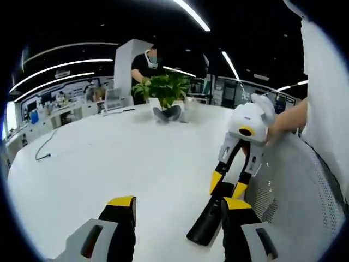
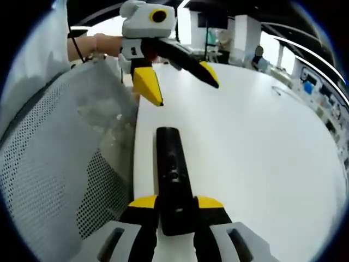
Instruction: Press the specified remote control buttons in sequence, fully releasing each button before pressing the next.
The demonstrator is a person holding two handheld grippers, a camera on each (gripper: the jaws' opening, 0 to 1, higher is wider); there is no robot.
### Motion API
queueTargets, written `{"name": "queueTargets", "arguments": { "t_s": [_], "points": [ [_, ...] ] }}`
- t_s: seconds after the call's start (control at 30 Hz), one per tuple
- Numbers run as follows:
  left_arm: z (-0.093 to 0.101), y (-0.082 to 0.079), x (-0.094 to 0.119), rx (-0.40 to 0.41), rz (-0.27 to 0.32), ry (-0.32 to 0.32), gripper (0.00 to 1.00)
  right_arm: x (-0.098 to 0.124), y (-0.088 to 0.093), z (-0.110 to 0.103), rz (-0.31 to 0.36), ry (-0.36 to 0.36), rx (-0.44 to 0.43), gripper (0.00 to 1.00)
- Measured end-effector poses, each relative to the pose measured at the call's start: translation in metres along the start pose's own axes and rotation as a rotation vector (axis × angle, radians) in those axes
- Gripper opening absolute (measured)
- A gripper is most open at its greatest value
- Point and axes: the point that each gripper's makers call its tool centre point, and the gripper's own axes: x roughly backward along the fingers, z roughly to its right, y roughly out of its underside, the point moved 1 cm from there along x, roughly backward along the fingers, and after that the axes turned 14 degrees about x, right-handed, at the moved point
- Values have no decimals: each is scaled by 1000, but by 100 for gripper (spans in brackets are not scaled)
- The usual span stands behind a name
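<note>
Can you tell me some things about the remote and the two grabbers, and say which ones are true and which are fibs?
1. The right gripper holds the black remote between its fingers. True.
2. The left gripper is clamped on the remote. False: it is open, holding nothing.
3. The table is white. True.
4. A cup of juice stands on the table. False: a green potted plant stands at its far side.

Black slim remote (image 2: 173,180), flat on white table edge, clamped in right gripper (image 2: 175,203).
</note>
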Motion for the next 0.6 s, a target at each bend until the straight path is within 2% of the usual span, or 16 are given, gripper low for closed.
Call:
{"name": "queueTargets", "arguments": {
  "t_s": [0.17, 0.23, 0.27, 0.3, 0.37, 0.5, 0.6],
  "points": [
    [-9, -18, 16, 64, 141, -89, 79, 0, -1, 1, -3, 6, -15, 22],
    [-11, -19, 21, 68, 156, -111, 81, -1, -1, 1, -8, 8, -18, 22],
    [-11, -19, 23, 56, 143, -117, 81, -1, -1, 1, -11, 9, -17, 23],
    [-15, -22, 28, 23, 140, -162, 81, -1, -1, 1, -12, 9, -19, 23],
    [-12, -28, 34, 5, 163, -188, 82, -1, -1, 1, -11, 5, -24, 23],
    [-16, -40, 52, 96, 277, -264, 88, -1, -1, 1, -9, -1, -33, 23],
    [-24, -42, 66, 129, 335, -335, 91, -1, -3, 0, 4, -5, -63, 25]
  ]
}}
